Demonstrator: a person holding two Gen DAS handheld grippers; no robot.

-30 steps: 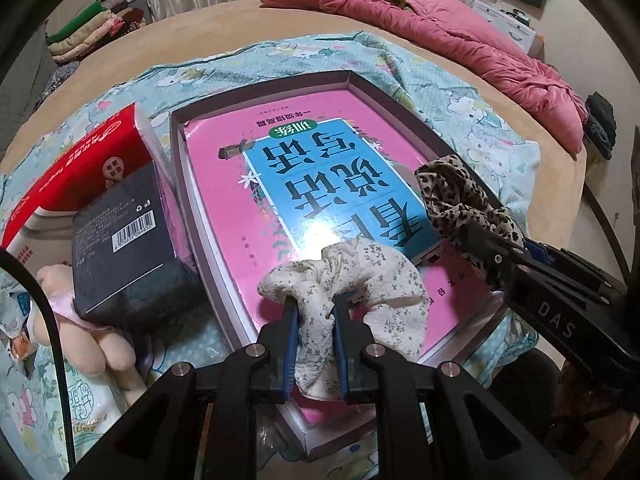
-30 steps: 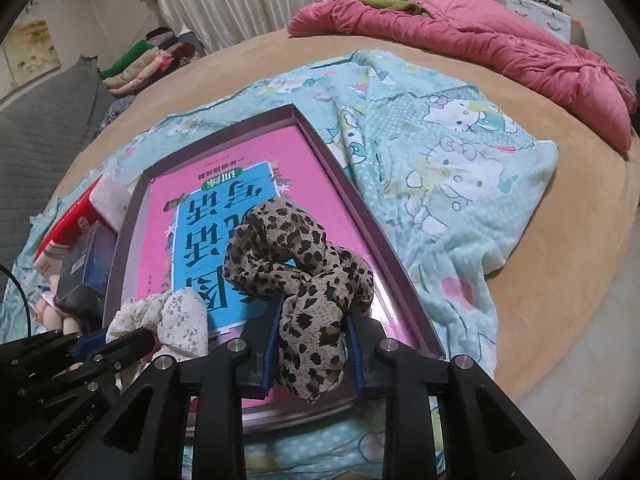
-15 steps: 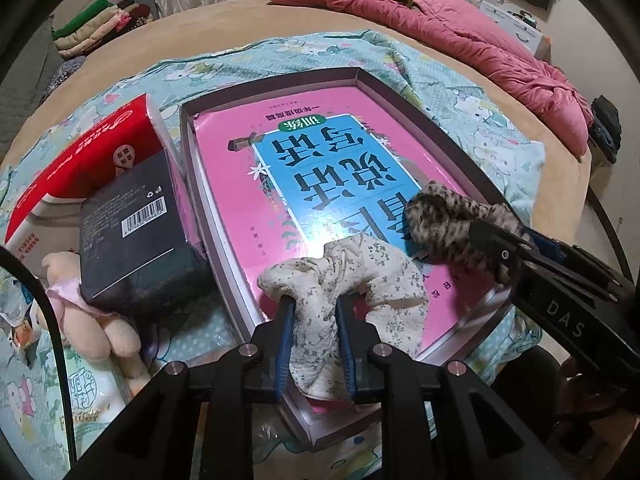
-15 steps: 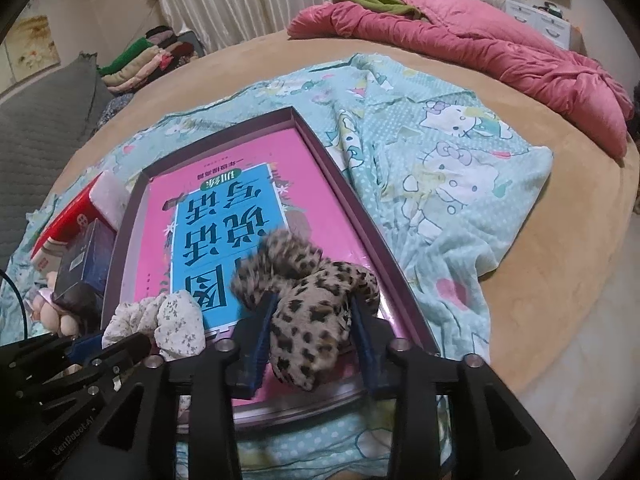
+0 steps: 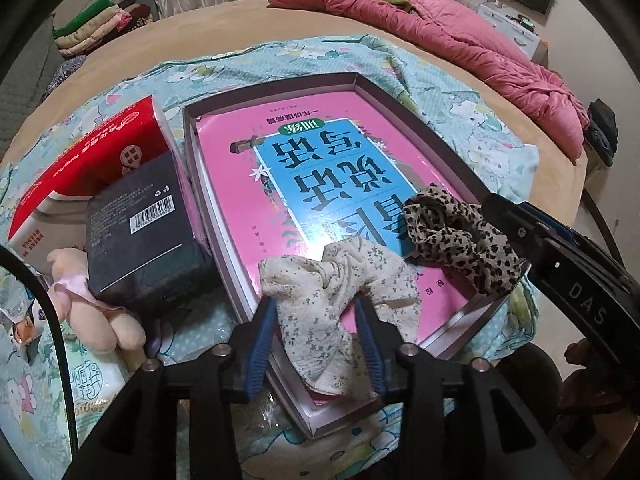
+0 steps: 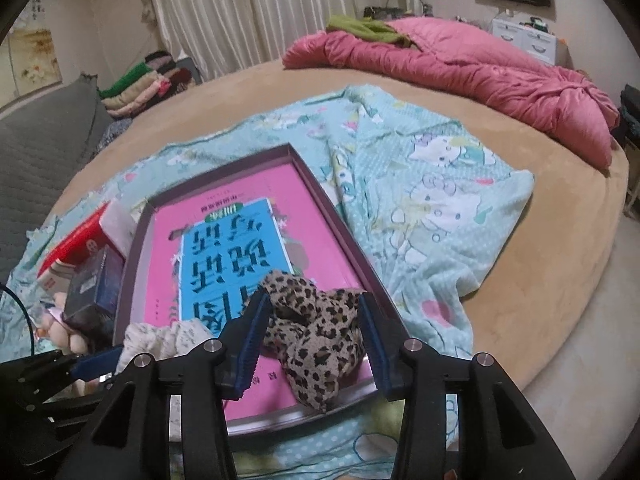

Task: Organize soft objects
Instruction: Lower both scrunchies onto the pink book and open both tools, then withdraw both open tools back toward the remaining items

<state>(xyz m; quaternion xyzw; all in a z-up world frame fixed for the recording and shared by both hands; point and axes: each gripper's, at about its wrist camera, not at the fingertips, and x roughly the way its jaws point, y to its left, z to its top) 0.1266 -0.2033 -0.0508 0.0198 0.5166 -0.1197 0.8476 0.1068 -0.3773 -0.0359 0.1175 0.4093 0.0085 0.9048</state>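
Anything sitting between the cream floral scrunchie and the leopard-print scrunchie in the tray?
Nothing: in the left wrist view, only bare pink book cover shows between the cream floral scrunchie and the leopard-print scrunchie.

2 scrunchies (image 5: 340, 280) (image 5: 460, 236) lie side by side on book (image 5: 312, 168) in tray (image 5: 452, 152); boxes (image 5: 136, 224) left.

L gripper (image 5: 318, 320) pitched steeply down over near edge of box (image 5: 400, 92), jaws opening, cream scrunchie (image 5: 340, 292) lying slack between pads | R gripper (image 6: 314, 332) angled down, just right of L at same edge, jaws opening, leopard scrunchie (image 6: 316, 332) loose between pads
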